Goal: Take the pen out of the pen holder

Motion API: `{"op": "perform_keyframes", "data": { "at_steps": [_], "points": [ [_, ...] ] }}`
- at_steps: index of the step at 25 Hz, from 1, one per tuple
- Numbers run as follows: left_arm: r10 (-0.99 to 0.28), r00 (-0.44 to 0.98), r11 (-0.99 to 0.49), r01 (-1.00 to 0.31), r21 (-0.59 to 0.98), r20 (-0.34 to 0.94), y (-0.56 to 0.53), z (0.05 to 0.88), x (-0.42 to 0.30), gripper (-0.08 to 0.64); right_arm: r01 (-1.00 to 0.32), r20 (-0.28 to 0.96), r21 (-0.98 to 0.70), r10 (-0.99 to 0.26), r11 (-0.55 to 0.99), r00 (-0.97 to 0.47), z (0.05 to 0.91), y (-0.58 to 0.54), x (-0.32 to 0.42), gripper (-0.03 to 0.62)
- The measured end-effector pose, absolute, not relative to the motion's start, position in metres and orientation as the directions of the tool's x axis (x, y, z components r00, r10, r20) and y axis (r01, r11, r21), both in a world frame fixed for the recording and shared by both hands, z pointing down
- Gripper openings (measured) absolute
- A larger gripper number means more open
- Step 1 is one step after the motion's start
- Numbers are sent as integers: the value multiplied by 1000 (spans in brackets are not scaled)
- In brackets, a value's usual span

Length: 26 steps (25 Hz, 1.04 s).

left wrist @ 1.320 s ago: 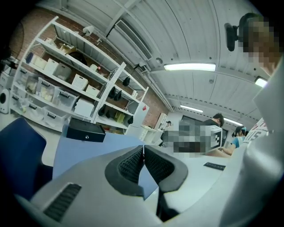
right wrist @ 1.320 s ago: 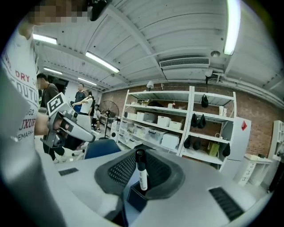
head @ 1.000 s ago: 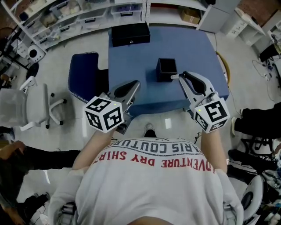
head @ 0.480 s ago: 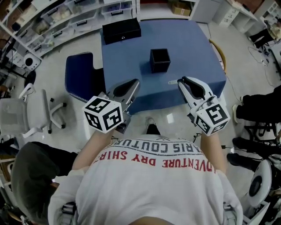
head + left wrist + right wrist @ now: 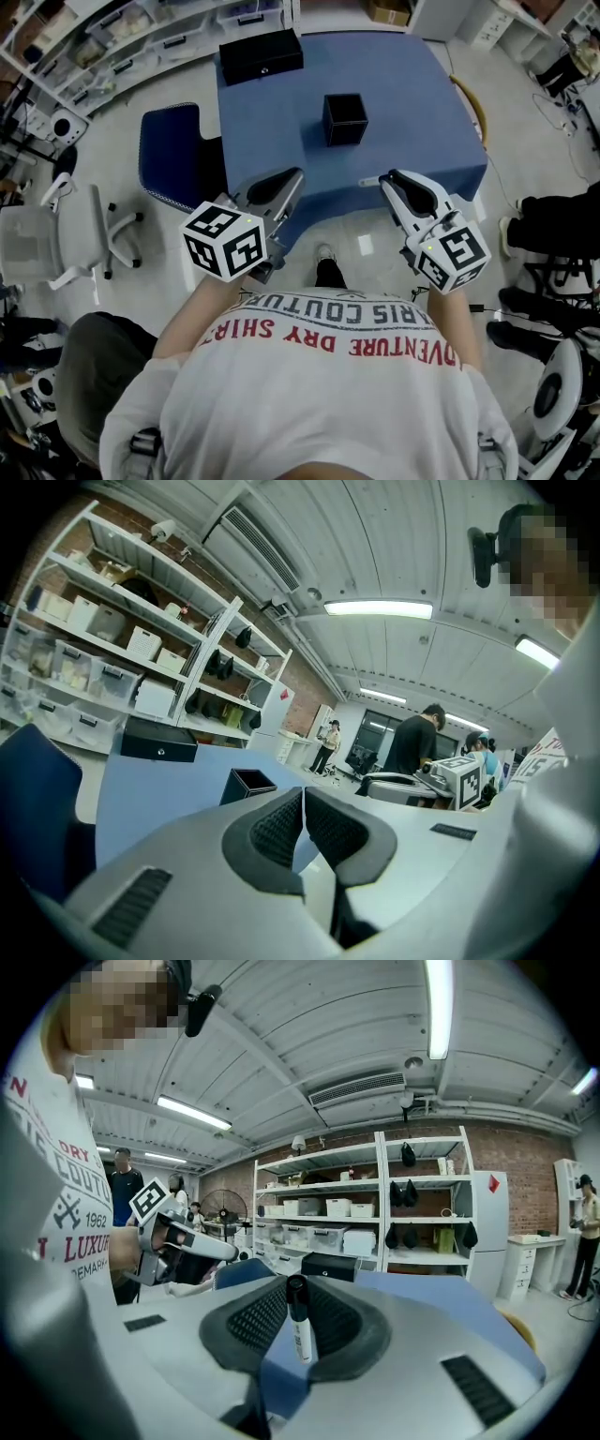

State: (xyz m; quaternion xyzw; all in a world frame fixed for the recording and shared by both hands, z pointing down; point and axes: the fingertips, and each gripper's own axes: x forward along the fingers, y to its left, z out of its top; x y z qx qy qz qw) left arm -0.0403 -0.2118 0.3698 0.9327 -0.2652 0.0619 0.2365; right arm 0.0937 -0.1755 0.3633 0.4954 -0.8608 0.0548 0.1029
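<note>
The black square pen holder (image 5: 345,119) stands on the blue table (image 5: 403,103); it also shows in the left gripper view (image 5: 246,784). My right gripper (image 5: 384,180) hangs over the table's near edge, back from the holder. It is shut on a white pen with a black cap (image 5: 299,1324). The pen's end sticks out to the left of the jaws (image 5: 368,183). My left gripper (image 5: 298,174) is at the table's near left edge, its pads (image 5: 277,827) pressed together with nothing between them.
A black box (image 5: 261,54) lies at the table's far side. A blue chair (image 5: 173,155) stands left of the table and a white office chair (image 5: 75,230) further left. Shelves line the back wall. People sit at the right (image 5: 553,239) and lower left (image 5: 94,375).
The right gripper has drawn back from the pen holder toward the table's near edge, with the pen still in it. The left gripper shifted slightly.
</note>
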Motion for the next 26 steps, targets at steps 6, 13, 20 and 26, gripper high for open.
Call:
{"op": "perform_keyframes", "data": {
  "at_steps": [6,13,20,26],
  "points": [
    [-459,854,-750,-521,408,247,-210,370,-40,32,-859,230,6,-837,512,-497,363,-175,91,72],
    [-458,851,-748,-526,405,257,-209,373,-33,32,-861,231,-5,-837,509,-496,367,-176,99,72],
    [-462,846,-741,-534,409,267,-214,377,-31,32,-859,233,-12,-834,512,-500,370,-181,102,72],
    [-461,846,-739,-534,410,269,-219,376,-26,32,-860,228,-15,-836,510,-499,368,-187,107,72]
  ]
}}
